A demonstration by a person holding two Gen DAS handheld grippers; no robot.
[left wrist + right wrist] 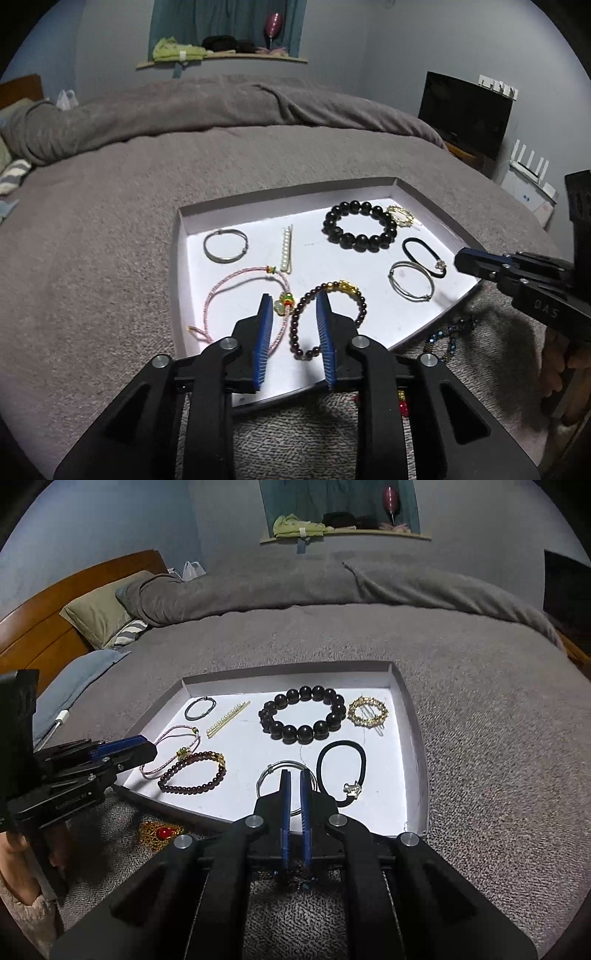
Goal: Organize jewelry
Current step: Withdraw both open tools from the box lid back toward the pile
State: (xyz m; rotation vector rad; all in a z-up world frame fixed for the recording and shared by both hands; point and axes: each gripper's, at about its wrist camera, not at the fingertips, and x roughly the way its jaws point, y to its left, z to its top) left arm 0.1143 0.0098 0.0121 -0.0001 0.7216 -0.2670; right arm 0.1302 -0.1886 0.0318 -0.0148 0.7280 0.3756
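A white shallow tray (369,188) (410,716) lies on the bed and holds jewelry: a black bead bracelet (359,226) (302,714), a dark red bead bracelet (354,295) (192,773), a pink cord bracelet (236,284) (173,734), a pearl clip (286,249) (227,719), silver bangles (225,245) (411,280), a black hair tie (424,256) (341,768) and a gold clip (368,711). My left gripper (294,301) is open and empty above the red bracelet. My right gripper (294,775) is open a little, empty, above a silver bangle (269,775).
A dark blue bead piece (448,334) lies on the grey blanket (110,258) just outside the tray's near right edge. A gold and red brooch (160,833) lies on the blanket outside the near left edge. A TV (465,110) stands far right.
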